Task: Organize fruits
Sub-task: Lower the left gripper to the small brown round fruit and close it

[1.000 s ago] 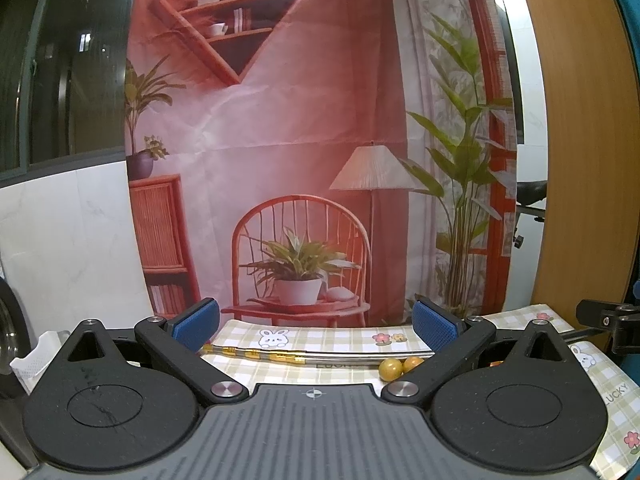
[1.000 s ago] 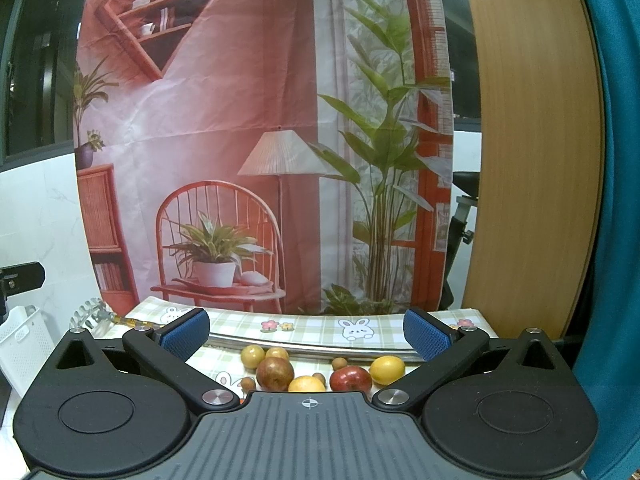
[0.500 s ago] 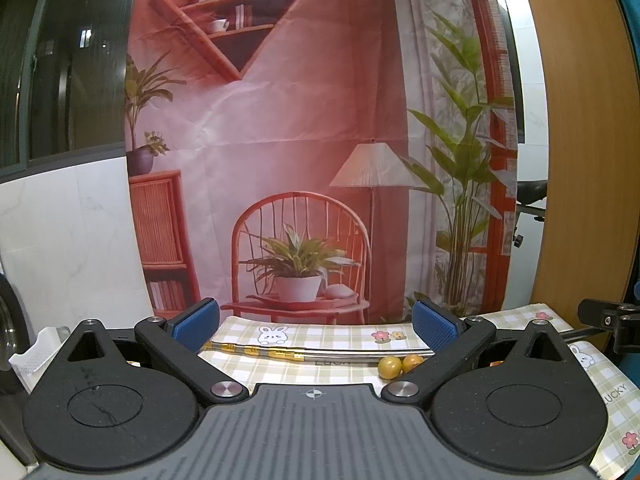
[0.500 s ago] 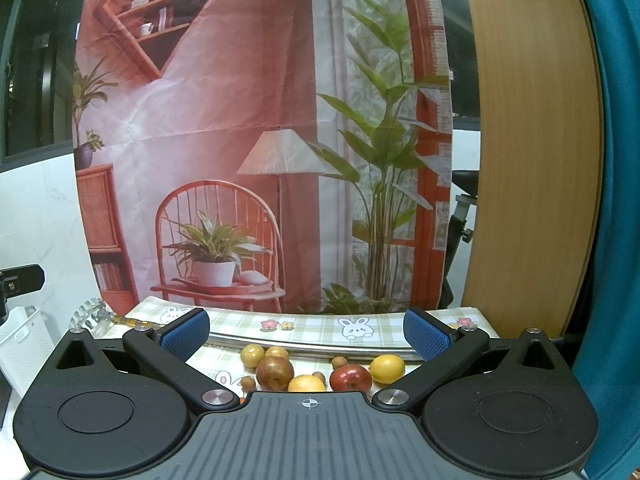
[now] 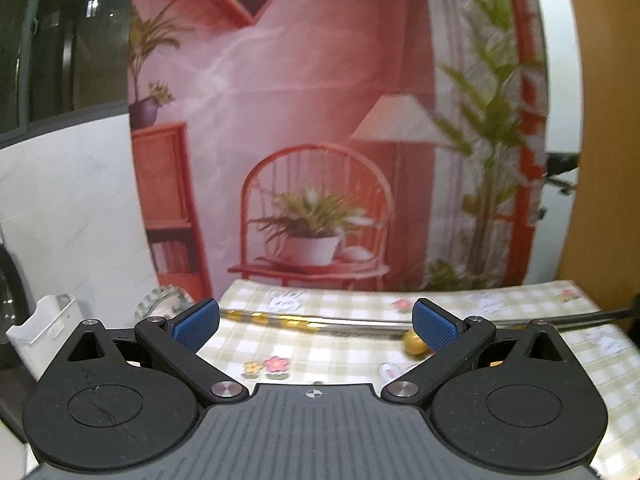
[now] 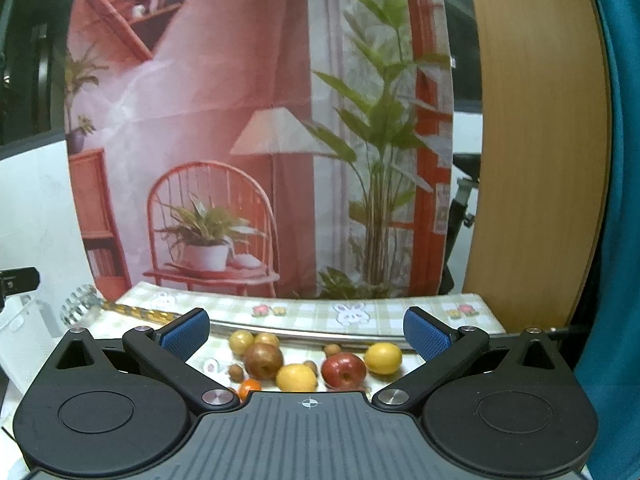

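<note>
Loose fruit lies on a checked tablecloth (image 6: 304, 312). The right wrist view shows a red apple (image 6: 343, 370), a brownish apple (image 6: 263, 360), two lemons (image 6: 297, 377) (image 6: 383, 357), a small yellow fruit (image 6: 241, 341), an orange one (image 6: 249, 387) at the gripper body's edge and several small brown fruits. My right gripper (image 6: 307, 326) hangs open above and in front of them, holding nothing. My left gripper (image 5: 316, 322) is open and empty too. One yellow fruit (image 5: 414, 343) peeks out beside its right finger in the left wrist view.
A long metal rod (image 6: 304, 332) with a gold-striped end (image 5: 272, 317) lies across the cloth behind the fruit. A ribbed glass item (image 5: 160, 307) and a white plastic basket (image 5: 44, 326) stand at the table's left. A printed backdrop (image 5: 312, 140) hangs behind; a wooden panel (image 6: 536, 152) rises right.
Both cameras have tipped downward, so more of the tablecloth and fruit shows. The left view has also swung a little, hiding one of the two yellow fruits. Both grippers stay open.
</note>
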The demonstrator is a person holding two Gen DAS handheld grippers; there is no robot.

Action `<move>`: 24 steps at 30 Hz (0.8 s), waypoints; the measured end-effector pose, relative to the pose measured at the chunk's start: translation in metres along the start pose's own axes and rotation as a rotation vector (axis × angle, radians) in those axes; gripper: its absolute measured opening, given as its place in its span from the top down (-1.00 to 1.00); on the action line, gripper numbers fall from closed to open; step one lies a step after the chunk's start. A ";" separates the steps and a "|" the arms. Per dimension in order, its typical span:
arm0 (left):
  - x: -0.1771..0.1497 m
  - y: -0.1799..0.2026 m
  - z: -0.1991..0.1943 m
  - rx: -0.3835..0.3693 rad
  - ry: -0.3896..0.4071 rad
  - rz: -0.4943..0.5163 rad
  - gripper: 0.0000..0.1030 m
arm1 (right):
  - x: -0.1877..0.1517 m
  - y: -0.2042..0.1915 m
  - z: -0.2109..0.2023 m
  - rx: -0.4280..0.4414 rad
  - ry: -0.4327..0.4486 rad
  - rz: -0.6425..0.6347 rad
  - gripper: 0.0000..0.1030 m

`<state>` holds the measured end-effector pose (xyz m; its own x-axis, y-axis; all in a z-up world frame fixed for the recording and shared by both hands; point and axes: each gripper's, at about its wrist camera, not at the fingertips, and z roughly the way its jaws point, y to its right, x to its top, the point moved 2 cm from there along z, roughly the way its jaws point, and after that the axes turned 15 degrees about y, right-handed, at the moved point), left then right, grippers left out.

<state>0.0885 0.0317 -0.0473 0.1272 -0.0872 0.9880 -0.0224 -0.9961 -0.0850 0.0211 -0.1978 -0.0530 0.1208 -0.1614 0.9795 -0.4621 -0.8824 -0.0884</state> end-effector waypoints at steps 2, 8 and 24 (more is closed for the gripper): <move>-0.010 -0.009 0.016 0.018 -0.030 0.001 -1.00 | -0.007 0.010 0.013 0.005 -0.020 0.018 -1.00; -0.044 -0.040 0.062 0.020 -0.109 -0.050 -1.00 | -0.033 0.038 0.054 -0.043 -0.066 0.065 -1.00; -0.144 -0.041 0.180 -0.080 -0.315 -0.122 -0.48 | -0.089 0.035 0.141 -0.016 -0.177 -0.005 -1.00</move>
<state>0.2494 0.0831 -0.2093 0.4336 0.0212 0.9009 -0.0644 -0.9964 0.0545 0.1183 -0.2769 -0.1694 0.2749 -0.2333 0.9328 -0.4752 -0.8763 -0.0791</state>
